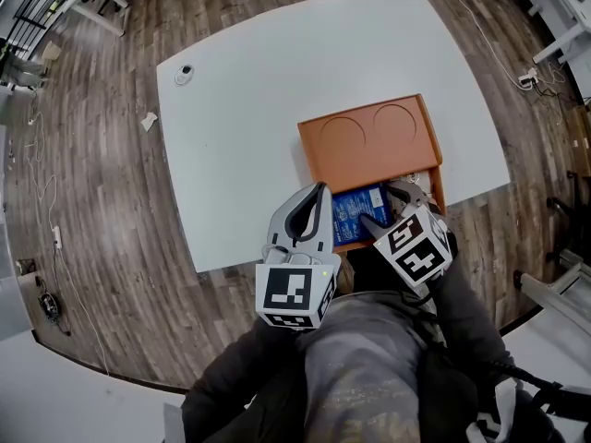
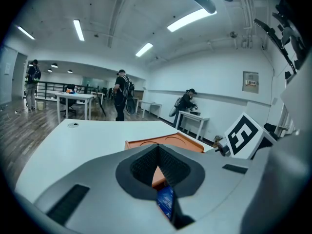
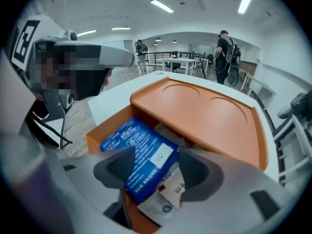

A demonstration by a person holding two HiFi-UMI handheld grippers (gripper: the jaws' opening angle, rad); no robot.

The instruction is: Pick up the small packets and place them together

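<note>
orange lid (image 1: 369,141) covers the box's (image 3: 97,135) far part, overhanging blue packet (image 1: 358,212).

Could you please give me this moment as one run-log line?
left hand-held gripper: shut, empty | right hand-held gripper: open, blue packet between jaws | packet: in orange box

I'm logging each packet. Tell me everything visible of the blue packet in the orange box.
The blue packet is flat, with white print and a white label patch. It lies tilted in the orange box's open compartment, resting on a paler packet. It sits between the right claw's jaws, which stand apart.
</note>
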